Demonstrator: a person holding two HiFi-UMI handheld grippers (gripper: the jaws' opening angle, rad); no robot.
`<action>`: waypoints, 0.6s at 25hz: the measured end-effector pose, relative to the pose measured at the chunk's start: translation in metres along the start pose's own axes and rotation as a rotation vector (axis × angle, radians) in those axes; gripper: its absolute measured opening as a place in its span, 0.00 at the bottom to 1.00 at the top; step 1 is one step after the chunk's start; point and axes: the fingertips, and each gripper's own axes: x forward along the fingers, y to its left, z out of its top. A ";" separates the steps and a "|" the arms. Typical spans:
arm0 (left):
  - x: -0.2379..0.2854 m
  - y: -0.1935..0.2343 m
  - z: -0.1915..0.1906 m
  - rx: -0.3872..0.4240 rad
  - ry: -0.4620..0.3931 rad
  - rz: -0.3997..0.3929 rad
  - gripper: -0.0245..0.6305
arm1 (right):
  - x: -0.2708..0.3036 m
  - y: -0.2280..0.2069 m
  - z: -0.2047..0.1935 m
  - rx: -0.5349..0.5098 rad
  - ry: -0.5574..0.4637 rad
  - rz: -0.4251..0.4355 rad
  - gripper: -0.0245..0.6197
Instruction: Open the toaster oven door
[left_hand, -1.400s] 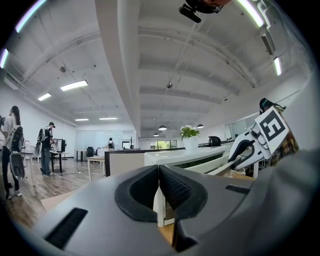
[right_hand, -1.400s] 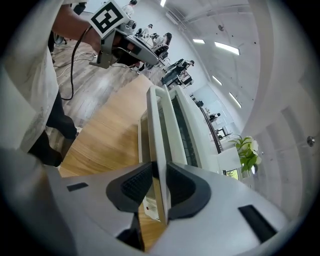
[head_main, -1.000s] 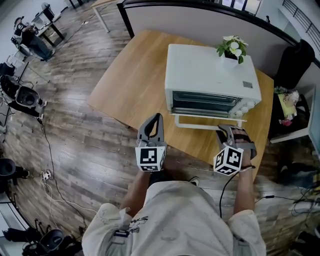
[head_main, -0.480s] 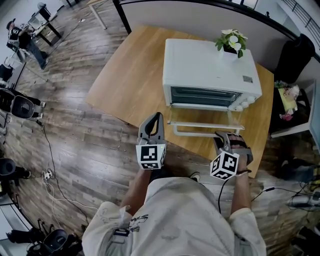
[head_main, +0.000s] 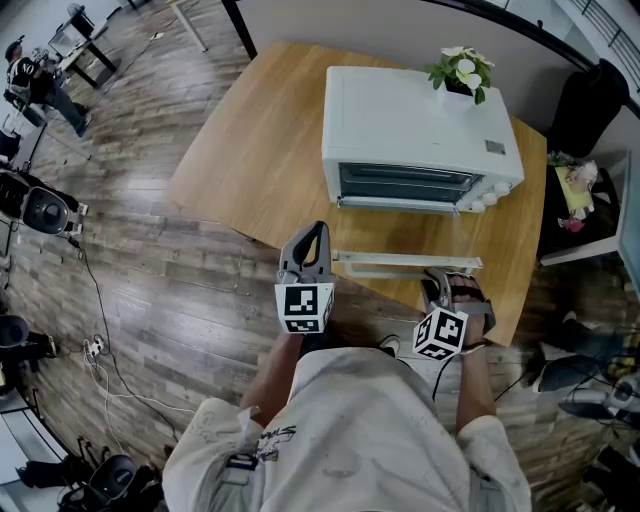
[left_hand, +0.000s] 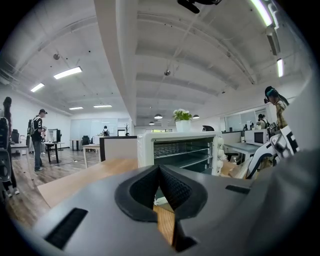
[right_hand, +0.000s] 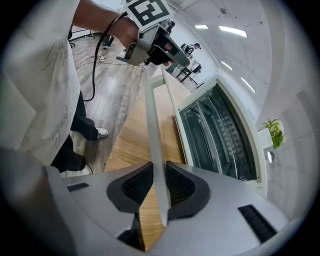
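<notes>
The toaster oven (head_main: 420, 130) is sitting on the wooden table (head_main: 250, 150). Its long axis is running across the head view and its front is facing the person. Its door (head_main: 400, 235) is hanging open, swung down on the bottom hinge toward the person and lying roughly level. The white handle bar (head_main: 390, 262) at the door's free edge is running parallel to the oven's front.

The right gripper (right_hand: 159, 175) is clamping this bar near the end below the oven's knobs (head_main: 487, 205). Both pads are pressing on the bar, and the jaws have just been opening a shade with the bar between them. The left gripper (left_hand: 160, 169) is hovering in front of the oven's other end, near the bar's far tip. Its jaws are closed together on nothing and it is pointing at the oven.

The door's glass is letting the table's wood show through, so from above the pane is hard to make out and only the frame and bar are reading clearly. In the head view the right gripper's jaws are partly hiding behind its marker cube (head_main: 440, 333). In the right gripper view the bar's near end is running out of sight below the pads.

The oven's cavity is standing exposed and holding wire racks (left_hand: 177, 152). A potted plant (head_main: 462, 72) is standing on the oven's top, at the back corner above the knobs.
</notes>
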 end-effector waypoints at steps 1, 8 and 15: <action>-0.001 0.000 -0.002 0.000 0.002 0.000 0.06 | 0.001 0.002 0.000 0.004 0.000 -0.008 0.19; 0.000 -0.009 -0.012 -0.003 0.027 -0.012 0.06 | 0.008 0.017 -0.004 0.028 -0.003 -0.054 0.19; -0.001 -0.020 -0.029 -0.006 0.065 -0.025 0.06 | 0.014 0.033 -0.004 0.085 -0.032 -0.054 0.25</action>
